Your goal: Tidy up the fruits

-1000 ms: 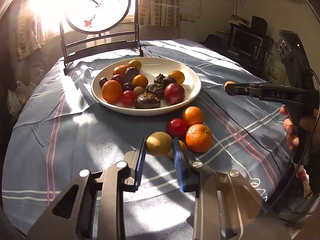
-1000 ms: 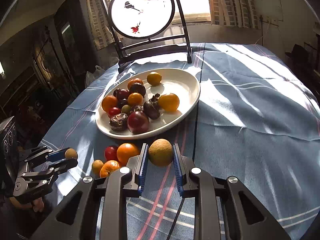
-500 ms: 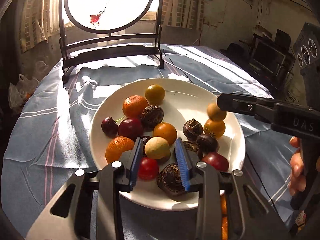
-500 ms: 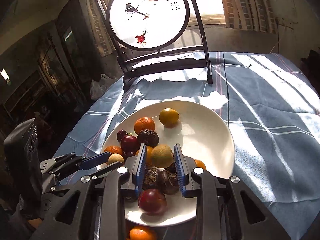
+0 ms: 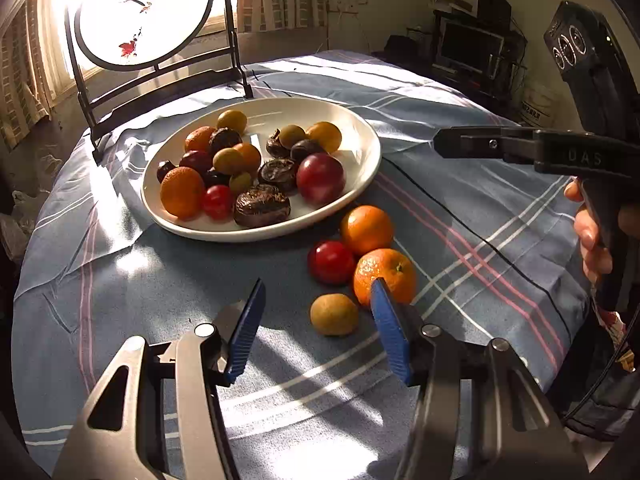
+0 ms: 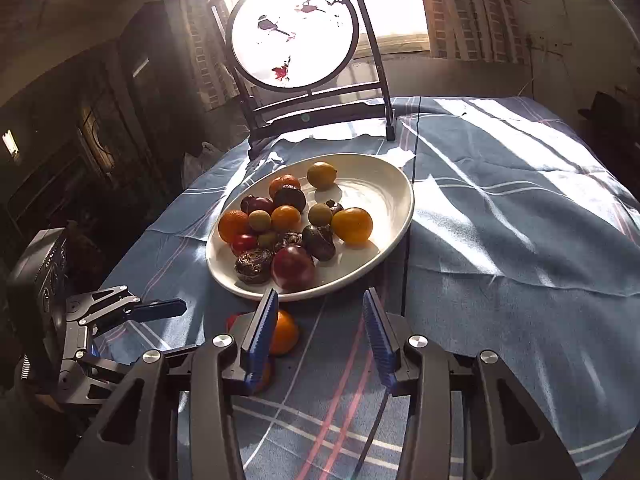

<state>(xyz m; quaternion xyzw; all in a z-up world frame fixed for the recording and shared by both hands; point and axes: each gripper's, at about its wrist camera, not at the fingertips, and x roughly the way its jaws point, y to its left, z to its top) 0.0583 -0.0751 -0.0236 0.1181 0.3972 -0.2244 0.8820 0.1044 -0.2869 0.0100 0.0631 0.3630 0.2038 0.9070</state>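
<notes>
A white plate (image 5: 360, 168) holds several fruits: oranges, red plums, dark wrinkled fruits and small yellow-green ones. It also shows in the right wrist view (image 6: 392, 216). On the cloth in front of it lie two oranges (image 5: 366, 230) (image 5: 386, 276), a red plum (image 5: 331, 262) and a small tan fruit (image 5: 334, 315). My left gripper (image 5: 318, 300) is open and empty, just in front of the tan fruit. My right gripper (image 6: 320, 304) is open and empty near the plate's front rim, with an orange (image 6: 285, 332) beside its left finger. The right gripper also shows in the left wrist view (image 5: 440, 142).
The table wears a blue plaid cloth (image 5: 480, 240). A round painted screen on a dark stand (image 5: 148, 12) stands behind the plate. Dark furniture and a monitor (image 5: 472, 48) lie beyond the table's far right edge.
Both grippers opened and dropped their small fruits onto the plate, then pulled back from over the plate to the table's near side.
</notes>
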